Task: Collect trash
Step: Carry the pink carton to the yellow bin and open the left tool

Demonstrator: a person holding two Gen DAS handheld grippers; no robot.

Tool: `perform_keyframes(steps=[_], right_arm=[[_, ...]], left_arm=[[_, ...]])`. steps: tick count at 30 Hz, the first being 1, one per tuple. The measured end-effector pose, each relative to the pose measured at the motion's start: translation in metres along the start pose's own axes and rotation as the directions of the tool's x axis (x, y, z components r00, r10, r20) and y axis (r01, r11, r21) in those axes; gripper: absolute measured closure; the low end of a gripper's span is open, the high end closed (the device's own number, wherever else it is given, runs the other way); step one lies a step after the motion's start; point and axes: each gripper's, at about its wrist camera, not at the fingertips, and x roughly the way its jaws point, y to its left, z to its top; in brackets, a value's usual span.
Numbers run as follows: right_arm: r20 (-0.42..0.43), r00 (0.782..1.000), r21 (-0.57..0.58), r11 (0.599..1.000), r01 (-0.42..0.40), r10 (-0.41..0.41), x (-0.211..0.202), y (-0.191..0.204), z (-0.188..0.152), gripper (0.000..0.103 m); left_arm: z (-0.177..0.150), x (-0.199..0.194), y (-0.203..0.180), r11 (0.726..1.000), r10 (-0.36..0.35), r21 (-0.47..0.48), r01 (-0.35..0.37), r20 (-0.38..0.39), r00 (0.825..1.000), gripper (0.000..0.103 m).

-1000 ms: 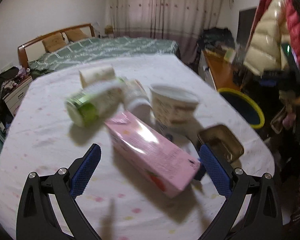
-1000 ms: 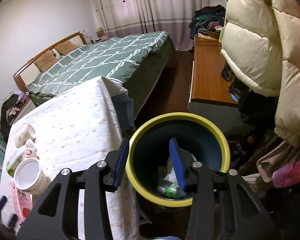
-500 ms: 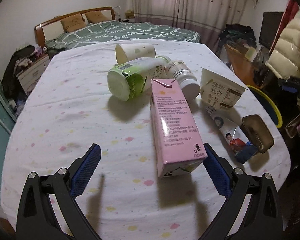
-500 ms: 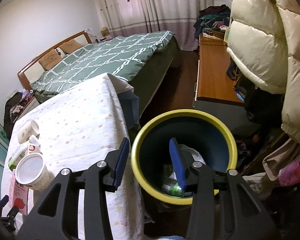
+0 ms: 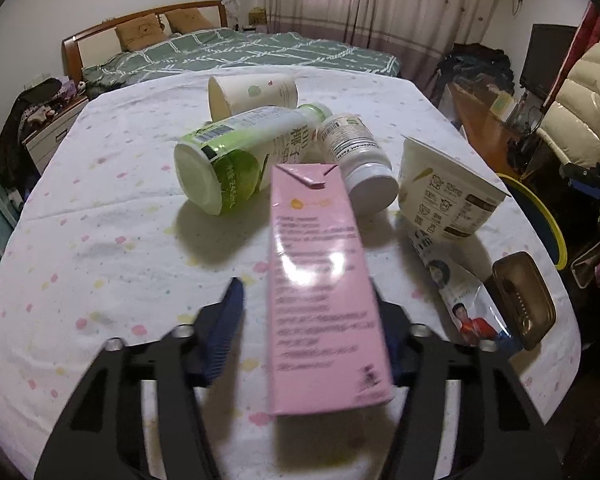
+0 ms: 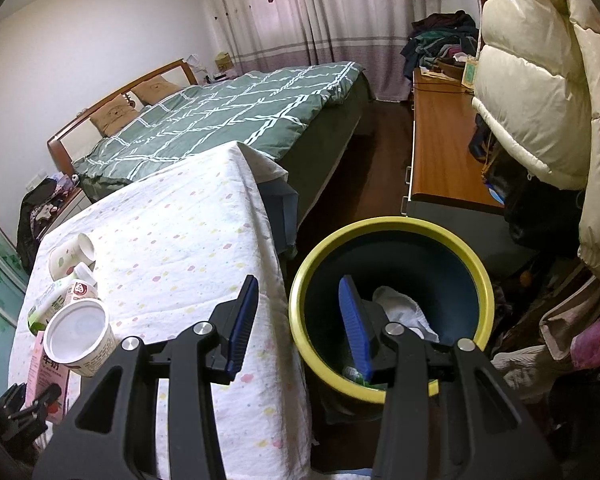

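Two bottles [image 5: 252, 156] and a cup [image 5: 448, 196] crowd behind the pink carton [image 5: 324, 280], which the left jaws have just closed around; right jaws spread.

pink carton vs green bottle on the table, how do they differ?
The pink carton is a flat-sided box; the green bottle is round. The carton sits between the left tongs, which have just been closing around it; the bottle lies untouched on the table. The carton is plain pink with print; the bottle has a white and green label. Both are drink containers lying among the trash.
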Motion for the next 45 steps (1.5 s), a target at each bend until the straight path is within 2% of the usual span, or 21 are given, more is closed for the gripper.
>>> perform_keyframes(steps=[1,2,7,16,21,29,35,41,45], right_arm=[[0.0,1.0,0.0,1.0,0.0,0.0,0.0,0.0,0.0,0.063],[0.0,1.0,-0.001,1.0,-0.002,0.002,0.0,0.0,0.0,0.063],[0.003,1.0,0.0,1.0,-0.009,0.009,-0.003,-0.002,-0.002,0.063],[0.007,1.0,-0.001,1.0,-0.013,0.013,-0.006,-0.004,-0.004,0.063],[0.018,1.0,0.002,1.0,-0.013,0.013,-0.012,-0.009,-0.005,0.063],[0.042,0.998,0.021,0.999,0.039,-0.04,-0.027,-0.033,-0.014,0.063],[0.05,0.992,0.044,0.992,0.117,-0.119,-0.04,-0.064,-0.027,0.063],[0.049,0.983,0.06,0.983,0.175,-0.178,-0.046,-0.093,-0.038,0.063],[0.05,0.979,0.07,0.978,0.195,-0.199,-0.05,-0.109,-0.044,0.063]], left_arm=[[0.002,0.001,-0.001,1.0,-0.004,0.003,0.004,-0.009,1.0,0.06],[0.004,0.001,-0.001,1.0,-0.002,0.007,0.002,-0.016,1.0,0.063],[0.005,-0.001,-0.001,1.0,0.004,0.026,-0.003,-0.029,1.0,0.063],[0.01,-0.041,-0.009,0.997,-0.051,0.061,0.048,0.046,0.998,0.063],[0.023,-0.066,-0.03,0.989,-0.107,0.109,0.097,0.092,0.99,0.063],[0.057,-0.065,-0.116,0.938,-0.253,0.264,0.223,0.085,0.964,0.063],[0.079,-0.032,-0.198,0.886,-0.341,0.335,0.32,0.006,0.94,0.063],[0.089,0.008,-0.284,0.848,-0.362,0.384,0.367,-0.088,0.928,0.063],[0.089,0.034,-0.332,0.835,-0.342,0.417,0.358,-0.115,0.932,0.063]])
